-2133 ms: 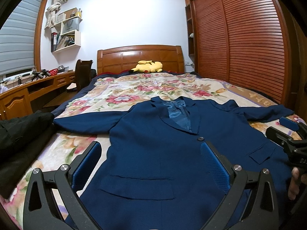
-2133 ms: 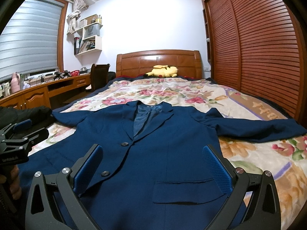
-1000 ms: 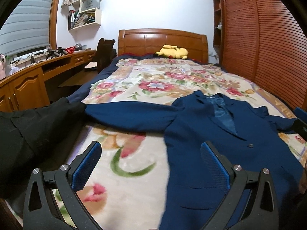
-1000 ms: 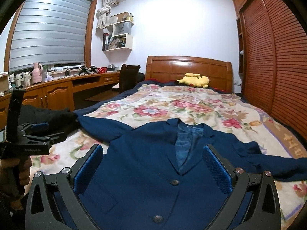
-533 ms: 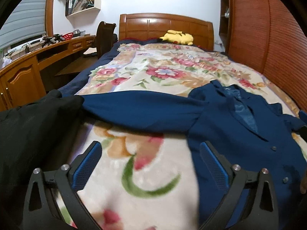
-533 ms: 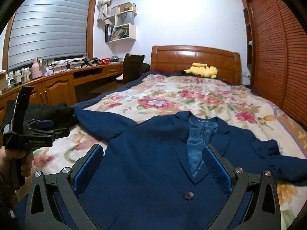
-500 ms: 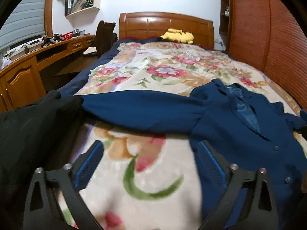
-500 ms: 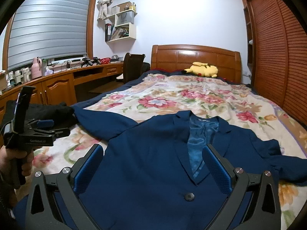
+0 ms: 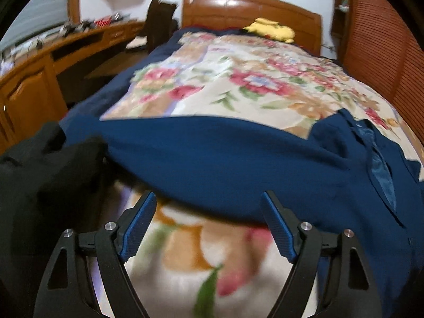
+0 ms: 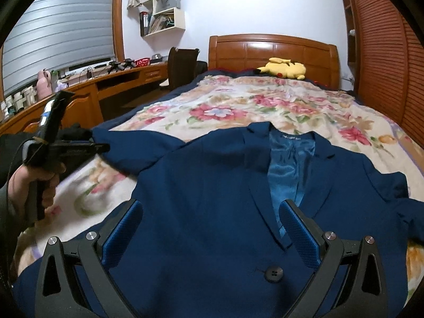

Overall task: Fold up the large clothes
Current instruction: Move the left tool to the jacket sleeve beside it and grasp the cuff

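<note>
Jacket (image 10: 212, 198) lies flat; both tongs, left (image 9: 209, 226) and right (image 10: 210, 230), hover agape, seemingly just above it.

Jacket (image 10: 212, 198) flat on bed (image 10: 265, 106); plush toy (image 10: 285, 70) behind by headboard (image 10: 273, 50); desk (image 10: 87, 90) left.

The left wrist view is motion-blurred, so the floral blanket (image 9: 201, 259) under the left claw (image 9: 209, 225) smears. A black garment (image 9: 45, 182) covers the blue jacket's (image 10: 212, 198) cuff. The jacket's hem runs off the frame's bottom edge.
</note>
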A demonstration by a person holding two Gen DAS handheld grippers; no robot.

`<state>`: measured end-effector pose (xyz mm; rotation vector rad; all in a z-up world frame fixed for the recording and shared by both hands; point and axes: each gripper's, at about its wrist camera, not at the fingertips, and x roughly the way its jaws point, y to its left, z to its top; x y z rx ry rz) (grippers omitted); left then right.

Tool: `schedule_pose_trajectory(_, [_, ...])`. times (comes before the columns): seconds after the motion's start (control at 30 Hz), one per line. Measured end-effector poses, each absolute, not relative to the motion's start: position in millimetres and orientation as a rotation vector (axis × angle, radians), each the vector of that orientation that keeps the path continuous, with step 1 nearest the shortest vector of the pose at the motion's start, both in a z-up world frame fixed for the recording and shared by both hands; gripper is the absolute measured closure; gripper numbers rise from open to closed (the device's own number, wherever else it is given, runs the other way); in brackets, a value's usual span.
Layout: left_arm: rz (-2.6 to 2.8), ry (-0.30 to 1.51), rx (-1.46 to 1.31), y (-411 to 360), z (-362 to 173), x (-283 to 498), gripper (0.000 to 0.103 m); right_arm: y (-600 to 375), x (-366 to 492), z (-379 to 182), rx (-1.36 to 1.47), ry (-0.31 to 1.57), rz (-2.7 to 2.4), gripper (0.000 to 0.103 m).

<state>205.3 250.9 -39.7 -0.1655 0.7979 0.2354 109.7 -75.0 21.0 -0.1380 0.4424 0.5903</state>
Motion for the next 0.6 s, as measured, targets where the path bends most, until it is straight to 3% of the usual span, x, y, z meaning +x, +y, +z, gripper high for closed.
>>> schedule_pose_trajectory(0.37, [0.275,0.910,-0.286,276,-72,240,0.024,-72,115,21,-0.152,0.473,0.596,0.001])
schedule_pose_trajectory(0.4, [0.275,0.912,-0.280,276,-72,244,0.037,-73,115,22,-0.150,0.471,0.597,0.001])
schedule_pose_trajectory(0.43, [0.271,0.918,-0.267,275,-72,247,0.060,-73,115,23,-0.149,0.470,0.596,0.001])
schedule_pose_trajectory(0.53, [0.281,0.935,-0.223,270,-68,254,0.094,-75,114,23,-0.146,0.483,0.608,0.001])
schedule_pose_trajectory(0.6, [0.273,0.916,-0.199,268,-59,255,0.099,-77,114,25,-0.153,0.486,0.599,0.001])
